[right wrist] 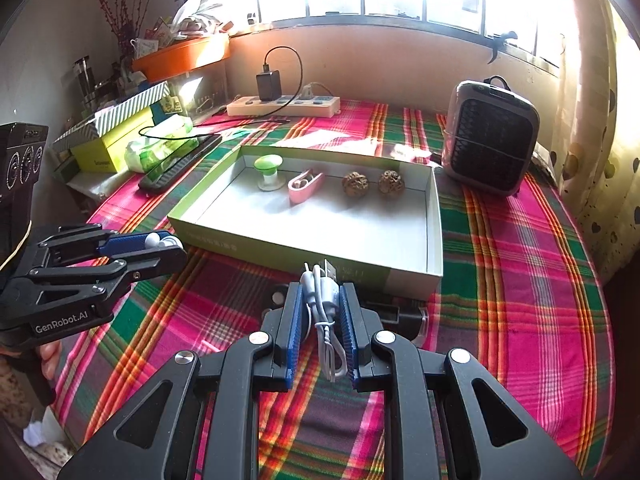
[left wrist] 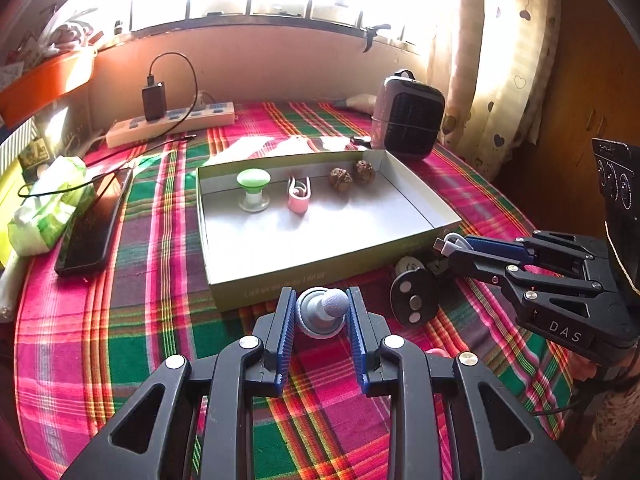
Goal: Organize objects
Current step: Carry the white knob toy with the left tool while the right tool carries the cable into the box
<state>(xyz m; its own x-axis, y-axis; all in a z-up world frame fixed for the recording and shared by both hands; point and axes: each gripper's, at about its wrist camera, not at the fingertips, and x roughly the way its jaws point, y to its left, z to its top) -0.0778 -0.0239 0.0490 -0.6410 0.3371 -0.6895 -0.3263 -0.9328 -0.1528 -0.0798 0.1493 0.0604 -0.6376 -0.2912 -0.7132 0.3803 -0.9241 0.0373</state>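
Observation:
My left gripper (left wrist: 320,300) is shut on a grey knob-shaped suction holder (left wrist: 325,312), held just in front of the near wall of the shallow green box (left wrist: 280,280). My right gripper (right wrist: 320,292) is shut on a coiled white USB cable (right wrist: 322,304) near the box's front right corner. Inside the box (right wrist: 434,240) stand a green knob holder (left wrist: 253,190), a pink clip (left wrist: 299,196) and two walnuts (left wrist: 352,175). Each gripper shows in the other's view: the right gripper (left wrist: 444,246) at the right, the left gripper (right wrist: 172,242) at the left.
A black disc with three metal dots (left wrist: 414,298) lies on the plaid cloth by the box. A phone (left wrist: 94,222) and a green tissue pack (left wrist: 44,204) lie left. A power strip (left wrist: 172,122) and a small heater (left wrist: 408,114) stand at the back.

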